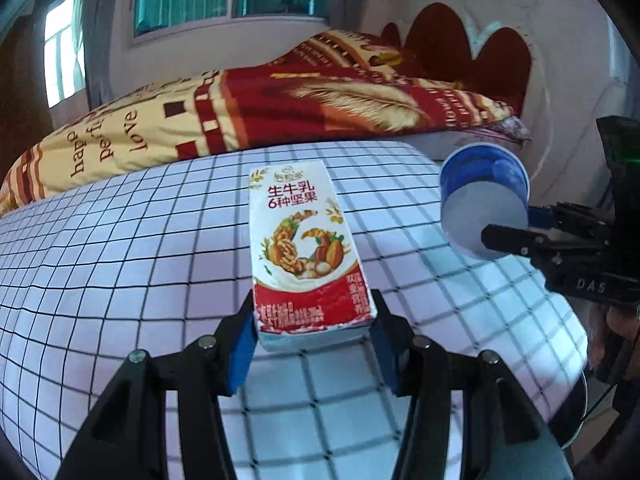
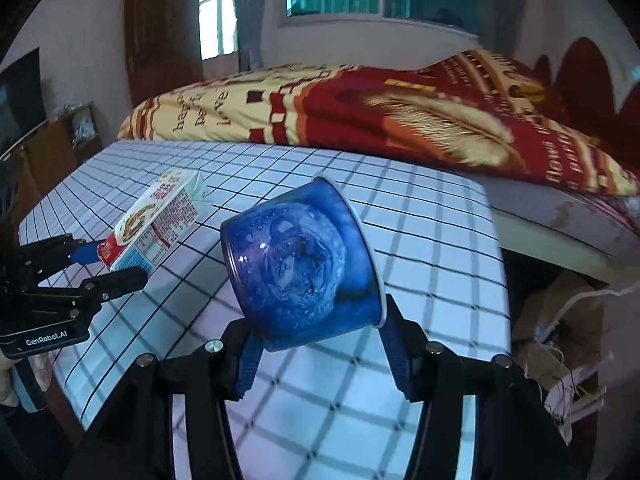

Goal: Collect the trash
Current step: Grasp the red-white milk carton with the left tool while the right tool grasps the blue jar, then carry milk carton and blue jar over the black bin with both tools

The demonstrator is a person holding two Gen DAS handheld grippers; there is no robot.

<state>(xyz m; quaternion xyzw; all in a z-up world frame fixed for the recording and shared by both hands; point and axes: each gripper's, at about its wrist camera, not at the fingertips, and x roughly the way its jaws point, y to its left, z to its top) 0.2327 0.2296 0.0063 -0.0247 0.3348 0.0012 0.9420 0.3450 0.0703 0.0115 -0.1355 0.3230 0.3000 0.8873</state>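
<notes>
Closest to my left wrist camera, my left gripper (image 1: 314,334) has its two black fingers (image 1: 236,344), lined with blue pads, drawn in against the sides of a milk carton (image 1: 306,248), gripping it at its near, red end. It is a slim rectangular paper box, glossy, white above and red below, printed with nuts and Chinese characters. It points away from the camera, held above the bench (image 1: 120,260); I cannot tell whether its far end touches the surface. A smooth white covering with a thin black grid lies over the bench.

At my right wrist camera, my right gripper (image 2: 320,344) has its fingers (image 2: 400,356) set wider, clamped on the rim end of a blue paper cup (image 2: 300,264). The cup is a tapered cylinder with a white rim, tilted so its base points up and away to the left. Its outside is deep blue with a mottled, watery print and a slight sheen. From the left wrist camera I see the same cup (image 1: 484,200) at the right, mouth turned toward the lens, its inside pale and plain.

Both items are held over the bench, the carton (image 2: 156,224) to the left of the cup and apart from it.

Beyond the bench lies a bed with a red and cream quilt (image 1: 248,108) printed with a feather and words.
</notes>
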